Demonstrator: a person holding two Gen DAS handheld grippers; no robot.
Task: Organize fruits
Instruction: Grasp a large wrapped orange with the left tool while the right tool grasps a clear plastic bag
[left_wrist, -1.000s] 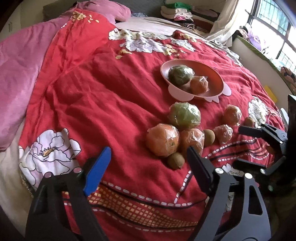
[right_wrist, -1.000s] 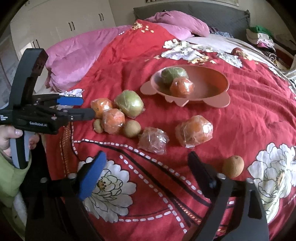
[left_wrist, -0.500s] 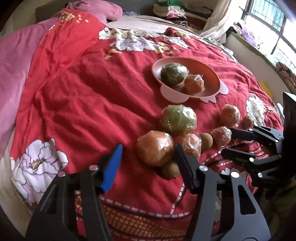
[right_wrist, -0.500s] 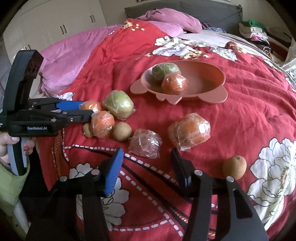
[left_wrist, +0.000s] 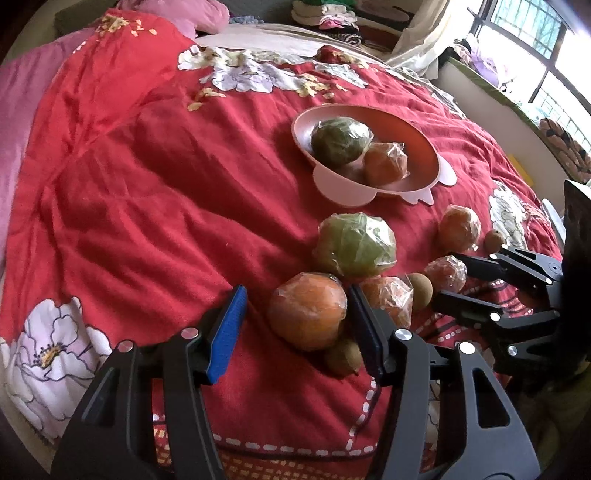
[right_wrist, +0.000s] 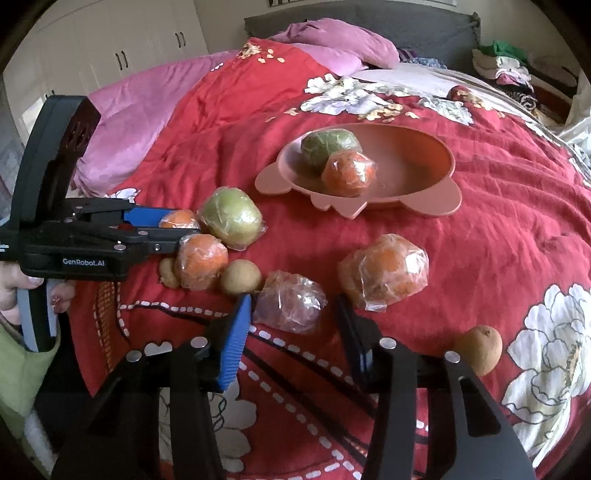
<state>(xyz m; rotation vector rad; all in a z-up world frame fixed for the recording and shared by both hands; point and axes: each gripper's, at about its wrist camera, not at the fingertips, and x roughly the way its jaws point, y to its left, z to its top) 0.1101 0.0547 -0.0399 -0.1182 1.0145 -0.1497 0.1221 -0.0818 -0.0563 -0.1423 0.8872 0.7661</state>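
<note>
Wrapped fruits lie loose on a red floral quilt (left_wrist: 147, 184). My left gripper (left_wrist: 295, 317) is open around a wrapped orange (left_wrist: 306, 310). Its right finger touches the orange and the blue pad stands a little clear. From the right wrist view, the left gripper (right_wrist: 181, 225) comes in from the left. My right gripper (right_wrist: 293, 325) has its jaws closing around a dark reddish wrapped fruit (right_wrist: 291, 306), and the right finger is still apart from it. A pink bowl (right_wrist: 406, 210) farther back holds a green fruit and an orange one.
A big green wrapped fruit (left_wrist: 354, 243), another wrapped orange (left_wrist: 388, 299) and small brown fruits (left_wrist: 343, 356) crowd the left gripper. A larger wrapped orange (right_wrist: 384, 273) and a brown fruit (right_wrist: 480, 350) lie to the right. A person's hand (right_wrist: 14, 284) holds the left gripper.
Both pairs of jaws have narrowed from wide open. The left gripper moved forward until the wrapped orange sits between its tips. The right gripper's fingers now flank the reddish wrapped fruit.
</note>
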